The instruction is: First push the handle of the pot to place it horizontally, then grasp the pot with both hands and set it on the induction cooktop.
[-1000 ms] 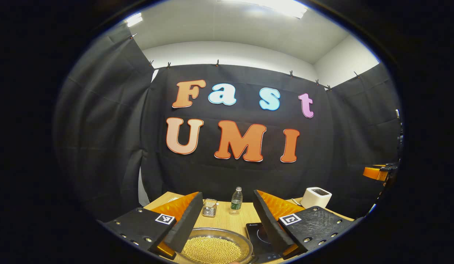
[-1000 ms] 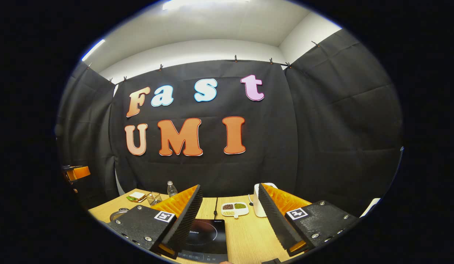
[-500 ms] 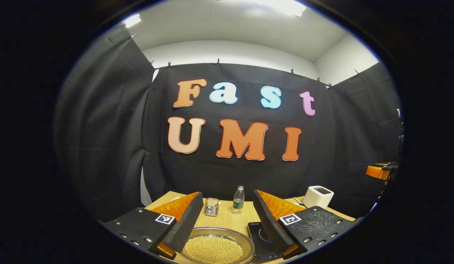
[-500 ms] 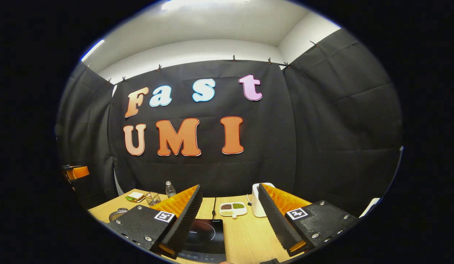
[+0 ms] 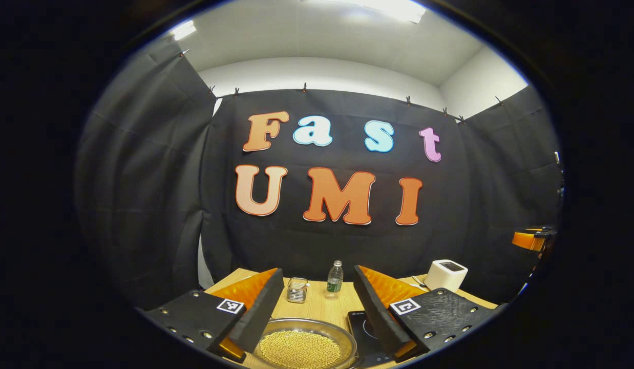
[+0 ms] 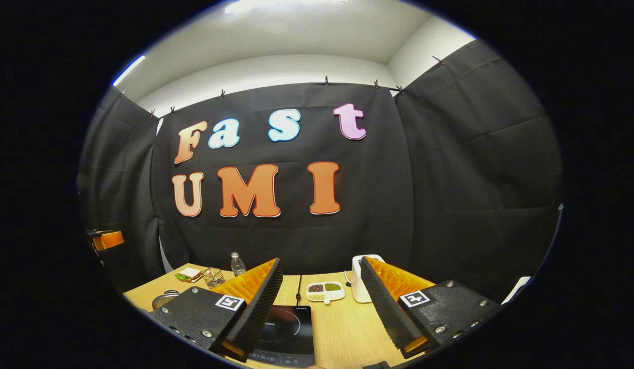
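The table (image 6: 342, 328) is light wood and runs back to the black cloth wall. On it, in the right gripper view, the cooktop (image 6: 289, 328) lies flat, just ahead of the right gripper (image 6: 322, 302) and partly behind its left finger. The pot (image 5: 304, 346) sits left of the cooktop (image 5: 365, 328); in the left gripper view it is a shallow metal pan full of small yellow grains, low between the fingers of the left gripper (image 5: 317, 302), with the left finger crossing its near rim. In the right gripper view only a curved bit of the pot's (image 6: 165, 297) metal shows past the left finger; the handle cannot be made out.

Both grippers are held above the table, level and pointing toward the back wall, each with fingers spread wide and nothing between them. Neither touches the pot. From the left gripper view, the other gripper (image 5: 532, 240) shows at the far right edge, well apart.

A white toaster (image 5: 445, 274) stands at the back right. A water bottle (image 5: 335, 279) and a small wire basket (image 5: 296, 289) stand near the back wall. A sandwich (image 6: 189, 275) lies at the far left, and a divided dish (image 6: 324, 291) of beans sits beyond the cooktop.
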